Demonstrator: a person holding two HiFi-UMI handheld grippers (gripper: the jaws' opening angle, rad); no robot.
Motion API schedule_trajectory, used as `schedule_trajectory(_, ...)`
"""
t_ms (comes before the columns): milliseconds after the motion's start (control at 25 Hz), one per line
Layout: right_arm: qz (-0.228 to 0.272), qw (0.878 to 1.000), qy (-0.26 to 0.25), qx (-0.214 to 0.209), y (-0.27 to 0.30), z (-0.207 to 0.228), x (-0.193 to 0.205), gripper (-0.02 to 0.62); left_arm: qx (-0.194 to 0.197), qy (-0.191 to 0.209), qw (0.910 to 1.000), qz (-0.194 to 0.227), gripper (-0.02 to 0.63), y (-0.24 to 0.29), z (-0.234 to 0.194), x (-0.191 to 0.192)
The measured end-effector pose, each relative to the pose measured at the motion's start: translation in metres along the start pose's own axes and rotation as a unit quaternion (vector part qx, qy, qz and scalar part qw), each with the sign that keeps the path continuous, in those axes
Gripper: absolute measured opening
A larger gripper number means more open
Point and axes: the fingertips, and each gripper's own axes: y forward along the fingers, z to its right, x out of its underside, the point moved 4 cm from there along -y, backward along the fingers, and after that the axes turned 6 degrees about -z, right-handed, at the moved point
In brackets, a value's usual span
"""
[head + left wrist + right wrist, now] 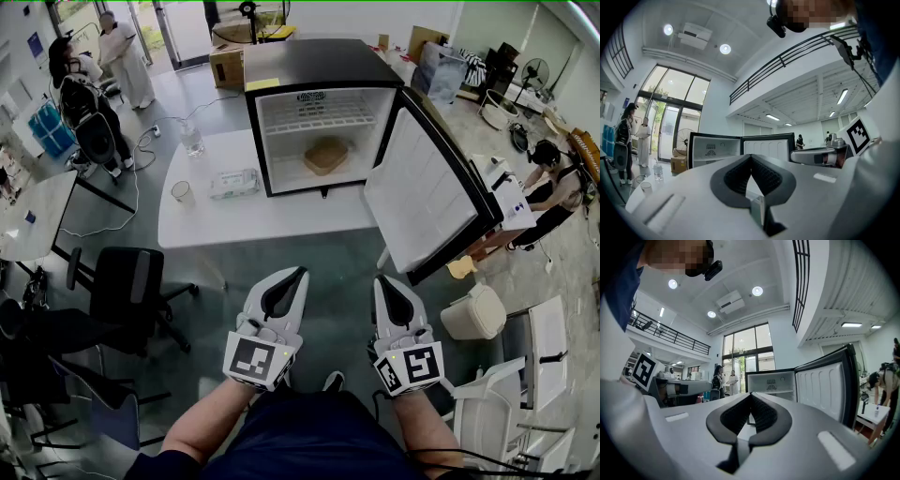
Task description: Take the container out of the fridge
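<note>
Fingers [732,178] shut tip to tip, with nothing between them: the left gripper [299,273] and the right gripper [382,280] hang side by side at lower centre of the head view, both levelled toward the open fridge [319,64] at upper centre. Each gripper's own view shows the same (dark pads meeting at a point, empty air beyond).

The container [325,155], a flat tan box, lies on the floor of the fridge beneath a wire shelf [314,122], well apart from both grippers. The fridge stands on a white table [267,217] whose bare front edge lies between the grippers and the opening. The door [427,192] swings out toward the right of the frame. A cup [183,193], a pack of wipes [234,183] and a water bottle [192,139] stand on the table to the left of the fridge.

The task looks barely begun. Judged from here, the risks lie in the approach: jaws that arrive closed would push the container deeper instead of gripping it; the low gap under the shelf leaves little room, so a high entry could catch the wire; and a right gripper swinging wide could knock the door.
</note>
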Motion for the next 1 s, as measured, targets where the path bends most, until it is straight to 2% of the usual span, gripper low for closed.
schedule_trajectory(280,-0.002,1.000,-0.001,-0.015,-0.005,0.020,0.005,0.006,-0.015,0.006,0.9999,-0.003,0.003,0.013,0.018,0.001)
schedule_trajectory(480,0.002,0.999,0.028,-0.033,-0.008,0.034,0.009,0.006,-0.026,-0.001,0.9996,-0.010,0.003,0.016,0.029,0.005)
schedule_trajectory(680,-0.006,0.998,0.034,-0.048,-0.011,0.047,0.019,0.006,-0.045,0.000,0.9988,-0.021,0.003,0.013,0.040,0.015)
schedule_trajectory(1000,-0.032,0.997,0.038,-0.062,0.009,0.052,0.037,0.006,-0.071,-0.019,0.9964,-0.042,0.003,0.012,0.026,0.036)
